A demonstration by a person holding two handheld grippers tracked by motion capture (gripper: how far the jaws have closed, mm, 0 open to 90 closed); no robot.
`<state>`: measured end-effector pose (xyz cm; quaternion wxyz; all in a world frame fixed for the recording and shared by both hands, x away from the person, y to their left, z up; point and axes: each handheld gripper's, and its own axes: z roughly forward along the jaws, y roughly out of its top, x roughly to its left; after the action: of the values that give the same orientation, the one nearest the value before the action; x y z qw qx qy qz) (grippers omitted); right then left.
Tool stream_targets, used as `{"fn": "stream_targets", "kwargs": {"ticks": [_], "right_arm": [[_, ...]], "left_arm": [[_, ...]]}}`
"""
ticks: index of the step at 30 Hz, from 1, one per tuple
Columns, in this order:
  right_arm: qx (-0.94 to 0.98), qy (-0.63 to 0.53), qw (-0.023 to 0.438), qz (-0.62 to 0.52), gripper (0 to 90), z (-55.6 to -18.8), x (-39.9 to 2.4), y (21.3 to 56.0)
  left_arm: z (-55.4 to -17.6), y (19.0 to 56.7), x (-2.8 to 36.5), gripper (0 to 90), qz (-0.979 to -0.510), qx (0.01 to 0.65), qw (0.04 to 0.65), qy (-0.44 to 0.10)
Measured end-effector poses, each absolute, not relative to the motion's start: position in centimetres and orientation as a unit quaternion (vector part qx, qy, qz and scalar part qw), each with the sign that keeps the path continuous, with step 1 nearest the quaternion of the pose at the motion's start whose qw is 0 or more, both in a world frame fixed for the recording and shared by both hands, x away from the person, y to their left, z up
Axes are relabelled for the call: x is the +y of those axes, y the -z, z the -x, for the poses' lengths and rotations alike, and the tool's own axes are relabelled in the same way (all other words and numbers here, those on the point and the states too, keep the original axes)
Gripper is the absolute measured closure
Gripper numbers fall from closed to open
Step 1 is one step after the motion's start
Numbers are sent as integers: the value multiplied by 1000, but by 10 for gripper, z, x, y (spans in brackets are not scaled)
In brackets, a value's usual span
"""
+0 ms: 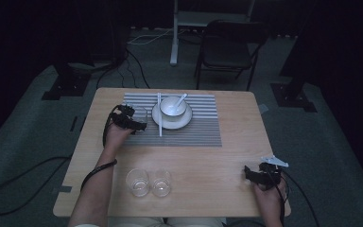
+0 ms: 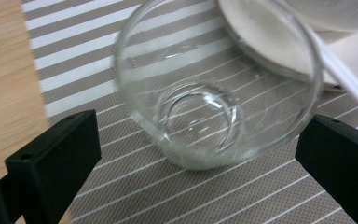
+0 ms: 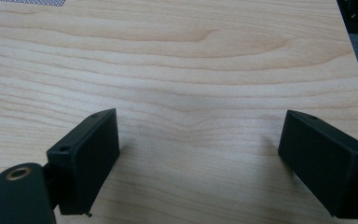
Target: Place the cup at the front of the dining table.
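Left hand-held gripper (image 1: 137, 118), carried far forward on an outstretched forearm, at the left edge of the striped mat (image 1: 203, 130). Jaws spread wide in its own view, one on each side of a clear glass (image 2: 214, 88), neither one touching it. Glass upright on the mat, rim toward the camera, thick base showing through. Just beside it, a white plate (image 1: 158, 118) with a white bowl (image 1: 172, 106) on top and a spoon (image 1: 181, 99) leaning in the bowl. White chopsticks (image 1: 159, 124) laid across the left side of the plate, running from the far edge of the mat toward the near one.

Left hand (image 1: 116, 135) curled round the gripper body, wrist bent slightly inward, cable trailing back along the arm and off the left side of the surface (image 1: 231, 156).

Right hand-held gripper (image 1: 248, 174) low at the near right corner of the surface, pointing left, grey three-cornered plate on top. Jaws wide apart in its own view, nothing between them but bare wood grain. Right hand (image 1: 267, 189) close to the edge, forearm short and drawn back toward the body.

Two more clear glasses (image 1: 149, 182) side by side near the front edge, touching or almost touching, well apart from both grippers. Dark chair (image 1: 227, 47) on the floor beyond the far side.
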<state>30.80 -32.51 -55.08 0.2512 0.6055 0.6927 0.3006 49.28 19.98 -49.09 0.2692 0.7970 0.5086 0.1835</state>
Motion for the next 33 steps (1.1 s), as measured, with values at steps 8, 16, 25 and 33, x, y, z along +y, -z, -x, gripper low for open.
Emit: {"fn": "stream_targets", "kwargs": {"ticks": [8, 16, 25, 33], "right_arm": [[693, -301, 251, -606, 117, -308, -325, 551], [693, -301, 251, -606, 118, -308, -325, 551], [693, -301, 251, -606, 118, -308, -325, 551], [693, -301, 251, -606, 117, -308, -325, 551]], "left_arm": [[-482, 495, 212, 2, -800, 510, 254, -188], [-469, 499, 228, 3, -793, 517, 253, -197], [-453, 503, 251, 3, -781, 531, 256, -207], [-439, 504, 276, 3, -767, 546, 261, -213]]}}
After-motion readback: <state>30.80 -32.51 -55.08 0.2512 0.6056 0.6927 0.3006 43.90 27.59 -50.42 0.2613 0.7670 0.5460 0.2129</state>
